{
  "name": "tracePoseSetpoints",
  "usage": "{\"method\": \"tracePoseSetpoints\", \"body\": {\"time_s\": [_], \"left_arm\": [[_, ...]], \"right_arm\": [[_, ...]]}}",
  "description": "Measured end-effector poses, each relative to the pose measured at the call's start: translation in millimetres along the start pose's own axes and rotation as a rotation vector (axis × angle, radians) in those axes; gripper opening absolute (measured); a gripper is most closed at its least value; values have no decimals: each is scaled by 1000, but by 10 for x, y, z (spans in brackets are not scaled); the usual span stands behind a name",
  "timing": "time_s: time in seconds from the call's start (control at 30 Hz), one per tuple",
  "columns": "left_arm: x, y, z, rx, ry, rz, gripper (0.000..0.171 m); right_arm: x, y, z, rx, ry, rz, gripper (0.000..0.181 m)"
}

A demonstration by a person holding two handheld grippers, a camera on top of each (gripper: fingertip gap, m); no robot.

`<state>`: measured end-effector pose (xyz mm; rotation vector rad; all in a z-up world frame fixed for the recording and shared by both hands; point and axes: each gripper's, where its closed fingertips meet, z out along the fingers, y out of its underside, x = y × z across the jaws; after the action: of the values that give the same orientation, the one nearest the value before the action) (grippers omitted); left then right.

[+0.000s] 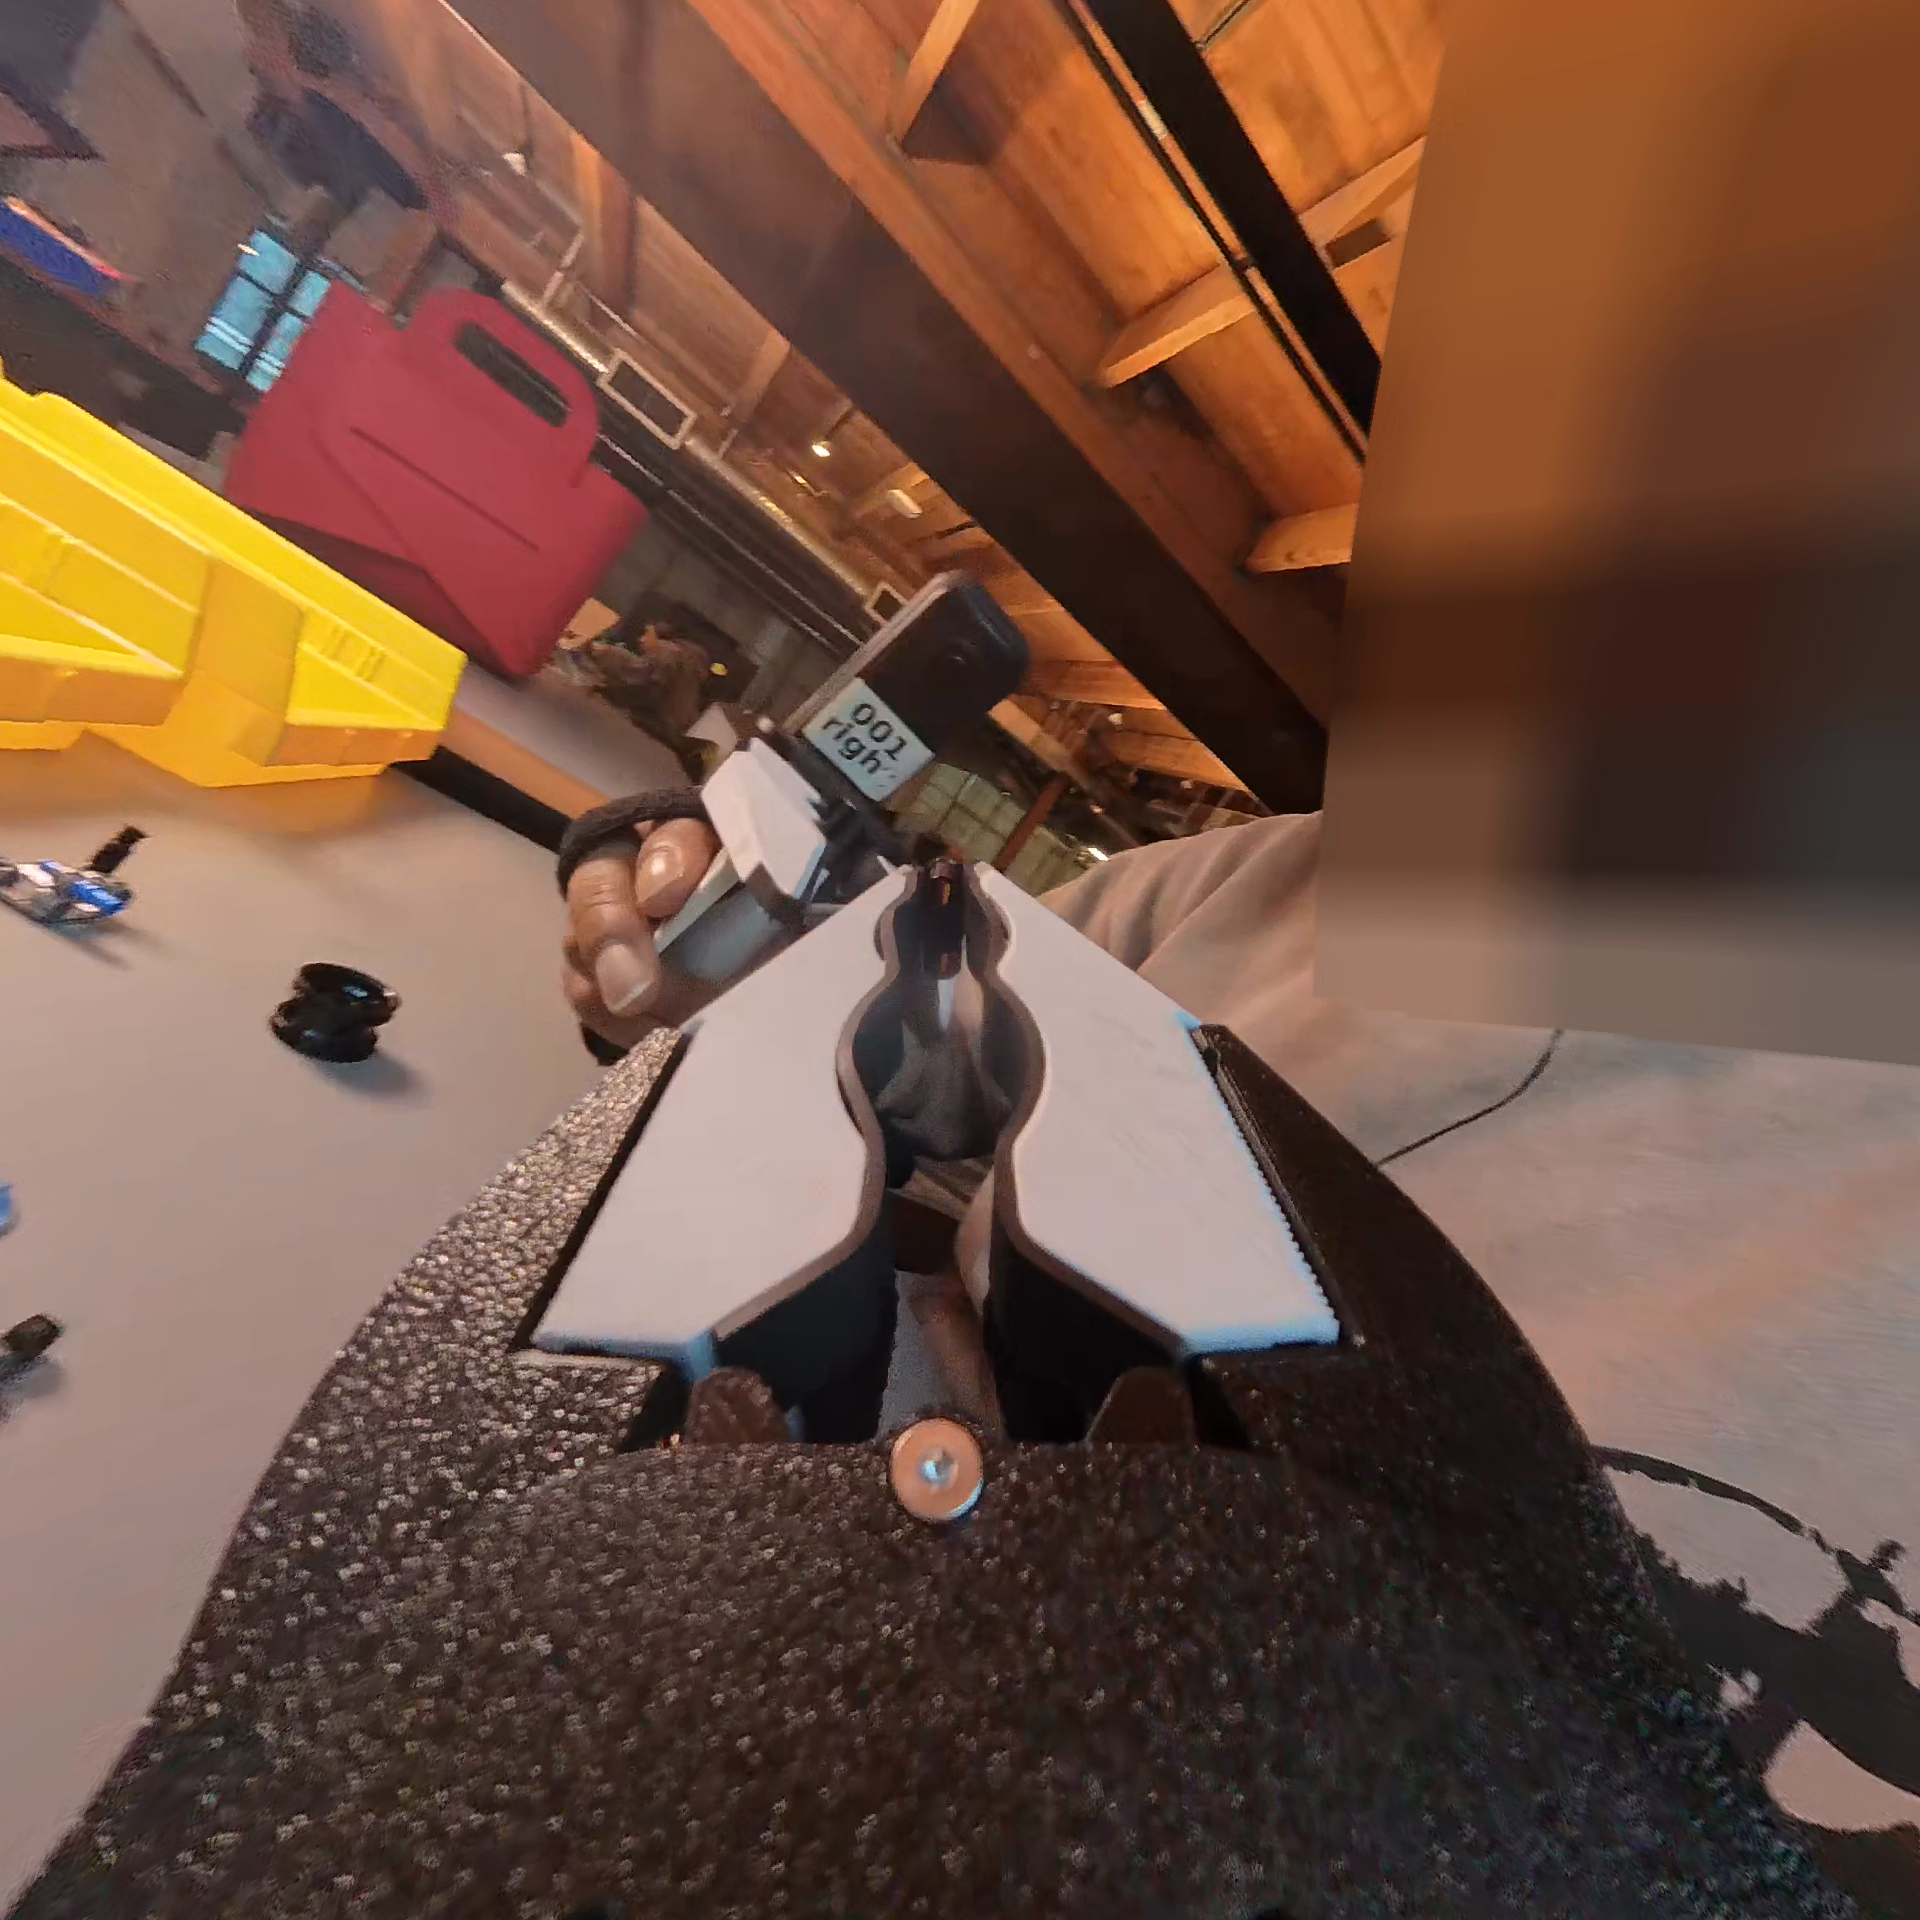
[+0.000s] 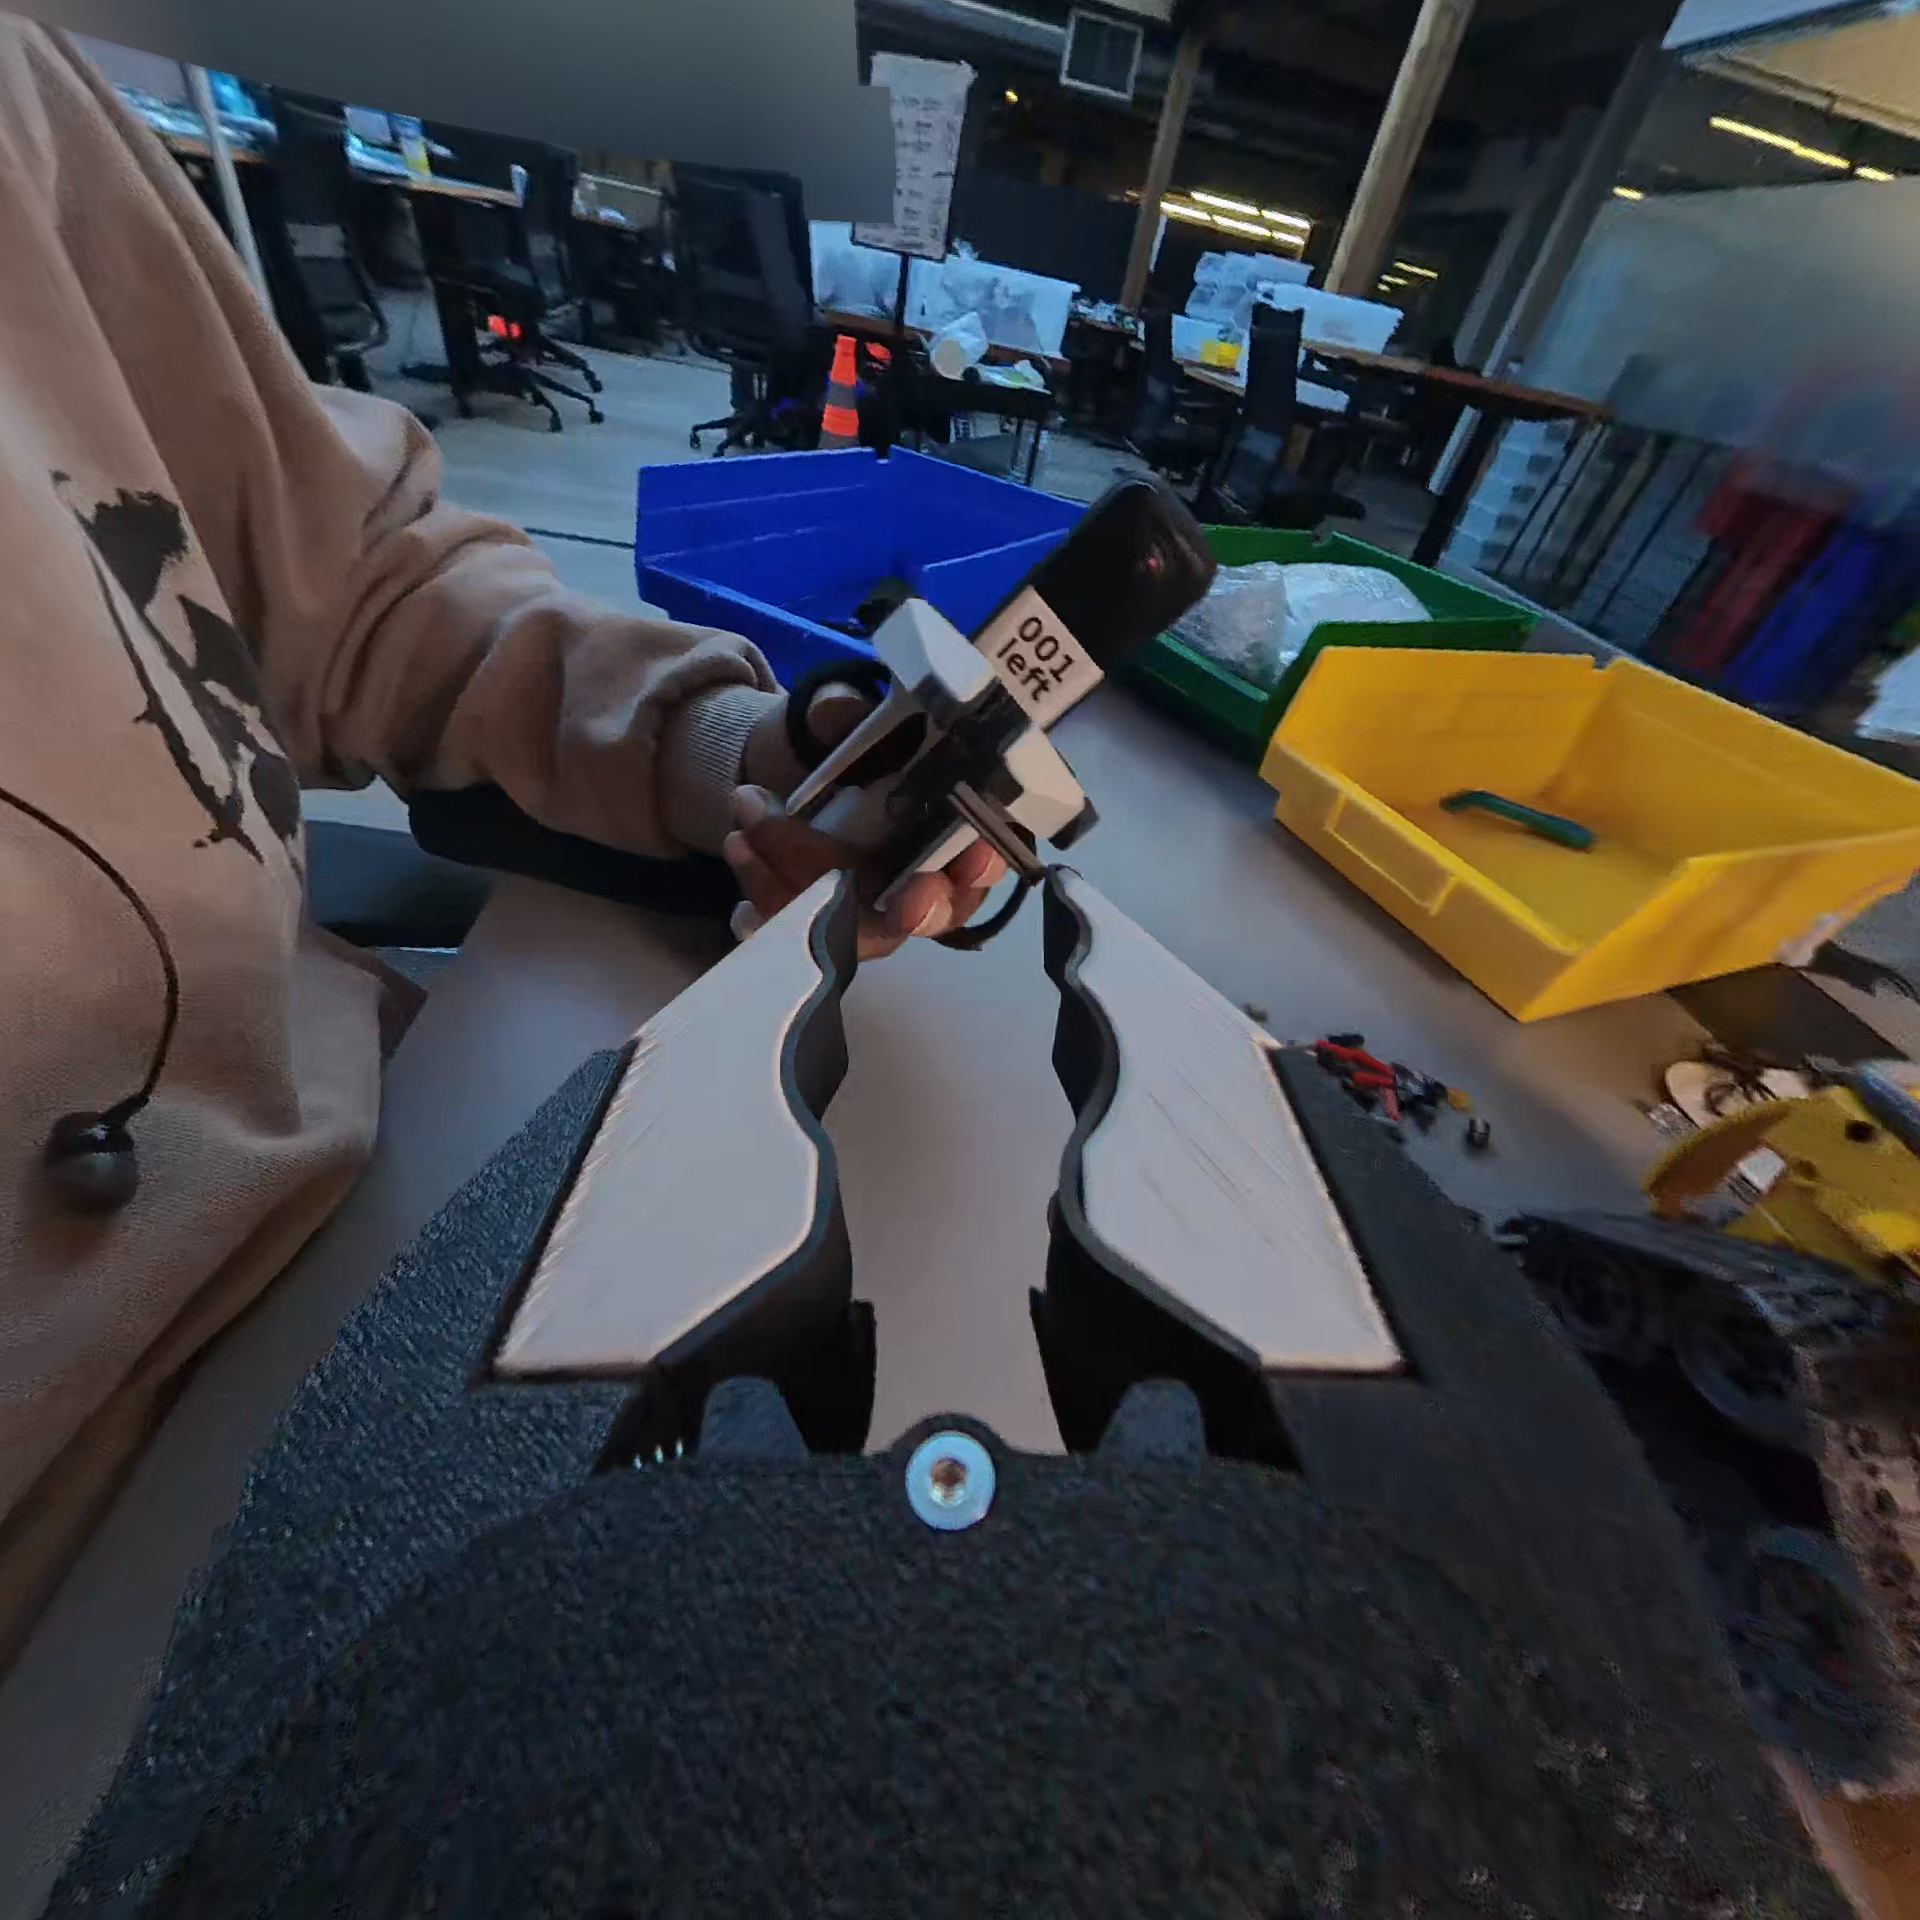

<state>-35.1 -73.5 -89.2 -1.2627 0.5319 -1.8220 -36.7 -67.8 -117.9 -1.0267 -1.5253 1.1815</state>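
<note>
L. gripper (image 1: 942,883): jaws closed to a slit. A small dark bit sits at the tips; pinched or merely behind, can't tell. R. gripper (image 2: 948,883): jaws wide apart, empty, facing the L. unit close by, above the grey table (image 1: 260,1195). Beyond: black ring part (image 1: 335,1010), yellow bin (image 2: 1558,904), blue bin (image 2: 831,520), green bin (image 2: 1351,613), red bag (image 1: 436,468).

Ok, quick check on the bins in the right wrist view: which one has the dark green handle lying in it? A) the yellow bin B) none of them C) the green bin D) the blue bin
A: the dark green handle lies on the floor of the yellow bin; the green bin holds clear plastic wrap.
</note>
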Motion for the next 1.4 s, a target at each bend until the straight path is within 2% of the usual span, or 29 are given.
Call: {"method": "tracePoseSetpoints", "body": {"time_s": [0.17, 0.2, 0.27, 0.3, 0.37, 0.53, 0.63, 0.8, 0.93, 1.0, 1.17, 1.23, 1.33, 1.4], "left_arm": [[185, 101, 36, -54, 146, -88, 7], [202, 132, 46, -71, 160, -93, 7], [212, 192, 69, -102, 173, -102, 7], [197, 211, 80, -110, 167, -102, 7], [137, 214, 84, -108, 138, -100, 7], [55, 194, 82, -96, 79, -73, 7], [-50, 190, 72, -101, -9, -12, 6], [-346, 140, -8, -116, -267, 174, 6], [-518, 99, -96, -153, -446, 351, 7], [-555, 110, -108, -192, -508, 479, 7], [-501, 171, -41, -306, -594, 898, 7], [-478, 235, -1, -355, -602, 1012, 7], [-473, 331, 42, -403, -585, 1063, 8], [-493, 341, 35, -414, -591, 1070, 7]], "right_arm": [[-207, -101, -28, 65, -153, 41, 24], [-249, -104, -27, 66, -168, 38, 23], [-269, -107, -20, 73, -146, -3, 10], [-263, -106, -20, 76, -132, -16, 4], [-252, -80, -29, 70, -130, -11, 3], [-195, -39, -50, 79, -138, 61, 3], [-134, 1, -49, 82, -137, 141, 7], [176, 317, -93, -47, 2, 131, 26], [345, 476, -145, -145, 143, -69, 26], [320, 452, -113, -132, 154, -87, 26], [293, 297, -61, -42, 162, -11, 29], [244, 304, -38, -43, 132, -1, 41], [185, 316, -19, -45, 112, -33, 48], [147, 319, -6, -51, 98, -51, 45]]}}
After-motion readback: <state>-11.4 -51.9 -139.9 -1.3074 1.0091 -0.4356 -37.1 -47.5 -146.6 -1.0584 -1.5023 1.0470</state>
